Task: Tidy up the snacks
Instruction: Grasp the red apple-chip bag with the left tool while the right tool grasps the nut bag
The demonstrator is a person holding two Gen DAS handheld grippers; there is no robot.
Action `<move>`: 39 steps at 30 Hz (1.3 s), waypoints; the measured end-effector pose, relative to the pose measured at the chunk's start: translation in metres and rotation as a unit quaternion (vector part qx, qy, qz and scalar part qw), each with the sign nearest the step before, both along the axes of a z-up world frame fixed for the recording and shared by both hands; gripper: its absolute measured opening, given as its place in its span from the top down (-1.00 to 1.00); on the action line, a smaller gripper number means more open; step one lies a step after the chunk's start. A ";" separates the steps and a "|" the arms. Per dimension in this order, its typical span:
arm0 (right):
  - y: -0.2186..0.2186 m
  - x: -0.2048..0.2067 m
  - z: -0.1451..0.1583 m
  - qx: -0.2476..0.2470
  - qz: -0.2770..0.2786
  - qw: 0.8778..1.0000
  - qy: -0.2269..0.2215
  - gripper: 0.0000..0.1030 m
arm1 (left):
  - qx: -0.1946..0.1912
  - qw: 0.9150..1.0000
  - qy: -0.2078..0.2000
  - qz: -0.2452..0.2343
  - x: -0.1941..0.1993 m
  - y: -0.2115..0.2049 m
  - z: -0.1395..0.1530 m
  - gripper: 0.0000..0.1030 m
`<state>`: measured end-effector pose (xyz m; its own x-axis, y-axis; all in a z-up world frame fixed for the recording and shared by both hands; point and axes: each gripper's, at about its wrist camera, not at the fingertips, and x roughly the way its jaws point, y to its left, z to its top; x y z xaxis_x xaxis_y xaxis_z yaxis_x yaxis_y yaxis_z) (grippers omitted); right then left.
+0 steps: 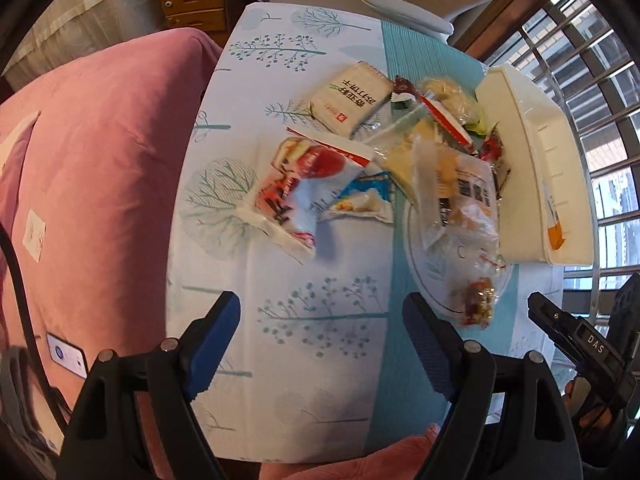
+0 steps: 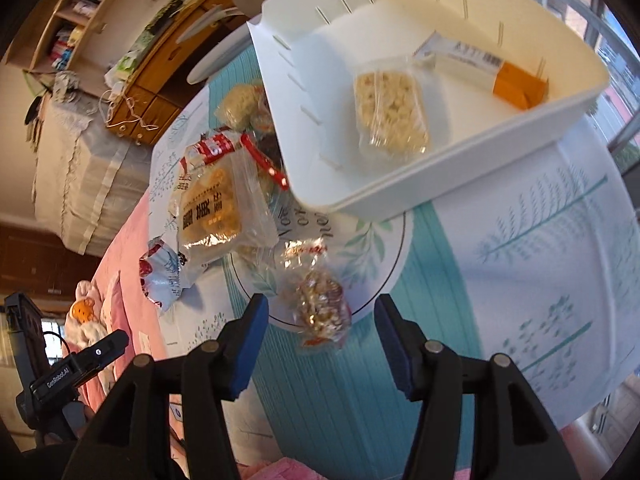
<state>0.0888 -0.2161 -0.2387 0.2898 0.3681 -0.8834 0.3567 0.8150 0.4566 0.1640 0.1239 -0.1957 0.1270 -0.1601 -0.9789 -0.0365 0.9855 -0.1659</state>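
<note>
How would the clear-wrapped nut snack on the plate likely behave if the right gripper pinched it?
The nut snack sits in crinkly clear film, so it probably slips and crackles. Its lumpy filling looks brittle and may crumble under a hard pinch. It looks light, and lies between the open right gripper fingers on the plate.

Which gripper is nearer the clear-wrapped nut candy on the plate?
Right. The right gripper frames the clear-wrapped nut candy between open fingers; the left gripper hangs farther off beside it.
</note>
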 end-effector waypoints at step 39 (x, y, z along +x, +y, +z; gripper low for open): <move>0.097 0.029 -0.055 -0.195 0.011 0.980 0.048 -0.28 | 0.023 0.990 0.022 -0.134 0.108 0.002 -0.105 -0.20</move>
